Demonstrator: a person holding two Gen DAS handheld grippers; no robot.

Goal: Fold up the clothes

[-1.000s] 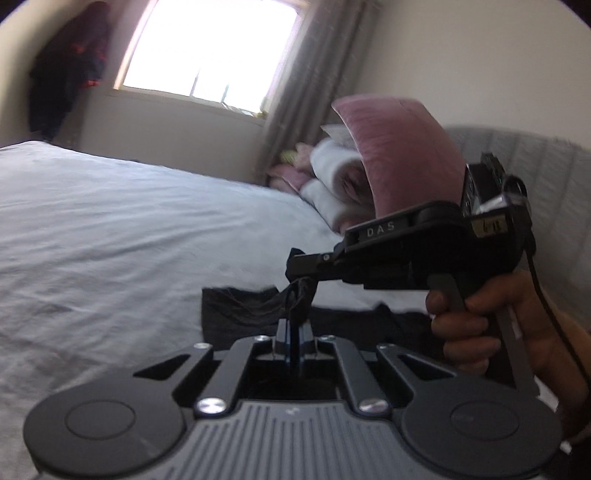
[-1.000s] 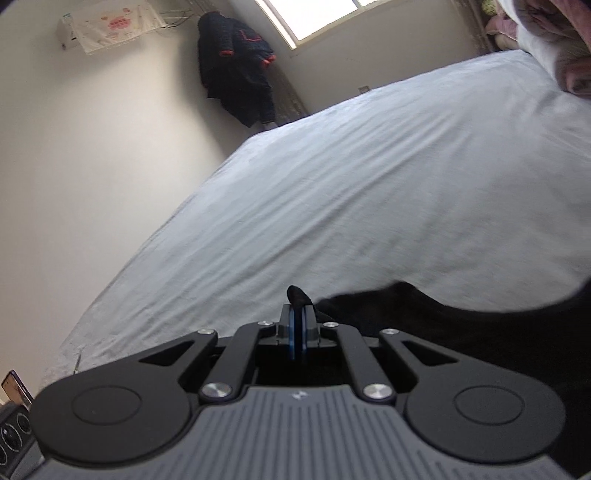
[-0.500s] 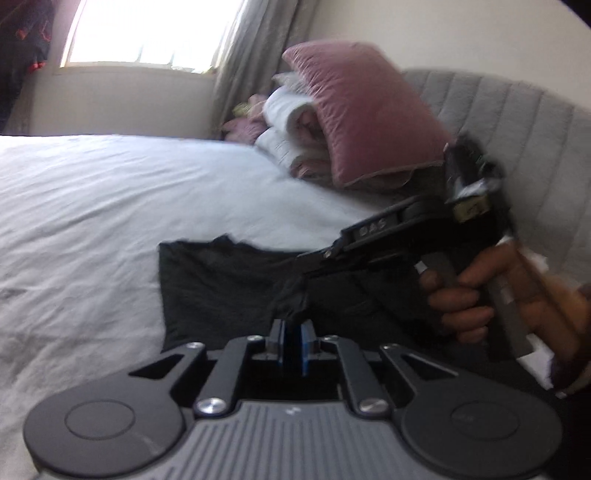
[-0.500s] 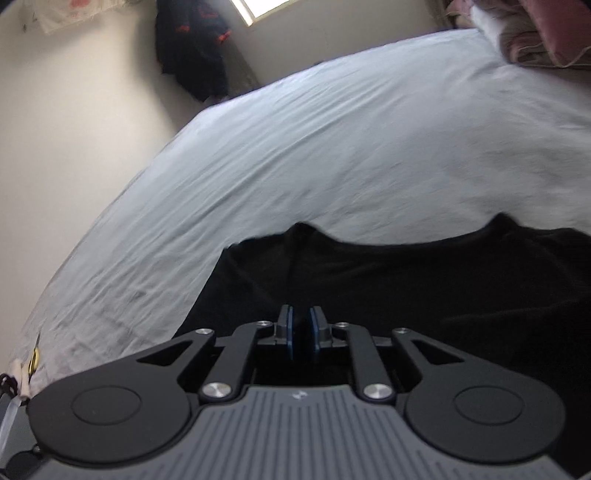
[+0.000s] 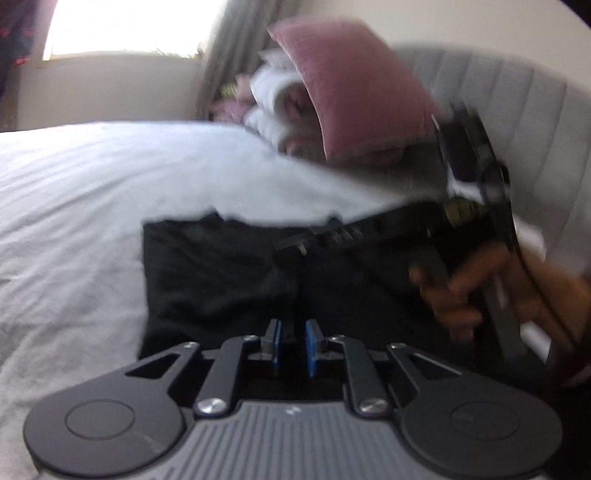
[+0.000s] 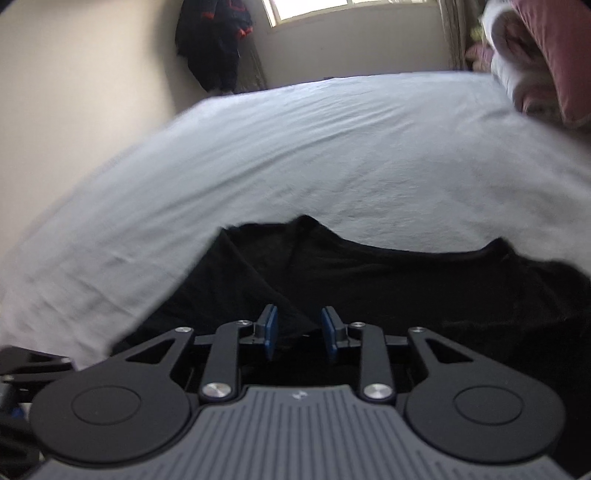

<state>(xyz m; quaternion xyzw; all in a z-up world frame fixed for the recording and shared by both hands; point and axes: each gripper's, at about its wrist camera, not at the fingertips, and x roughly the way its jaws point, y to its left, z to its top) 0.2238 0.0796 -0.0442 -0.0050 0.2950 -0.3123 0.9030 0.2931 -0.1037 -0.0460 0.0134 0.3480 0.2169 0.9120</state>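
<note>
Releasing the dark shirt (image 6: 369, 280) onto the white bed (image 6: 332, 147), both the left gripper (image 5: 293, 343) and right gripper (image 6: 300, 332) jaws now opening after clamping cloth a second ago, marking one fold as apparently laid.

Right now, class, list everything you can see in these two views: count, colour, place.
black garment: one, black, lying flat on the bed near the tongs.
bed sheet: one, white, covering the bed.
pillow: one, dusty pink, propped at the headboard.
rolled bedding: a pile, white and pink, beside the pillow.
headboard: one, grey, padded, behind the pillow.
dark coat: one, dark with red trim, hanging by the window.
window: one, bright, far wall.
curtain: one, grey, beside the window.
left tongs: blue pads, opening, nothing pinched.
right tongs: blue pads, opening, over the garment.
hand: one, holding the right tongs' handle.
</note>
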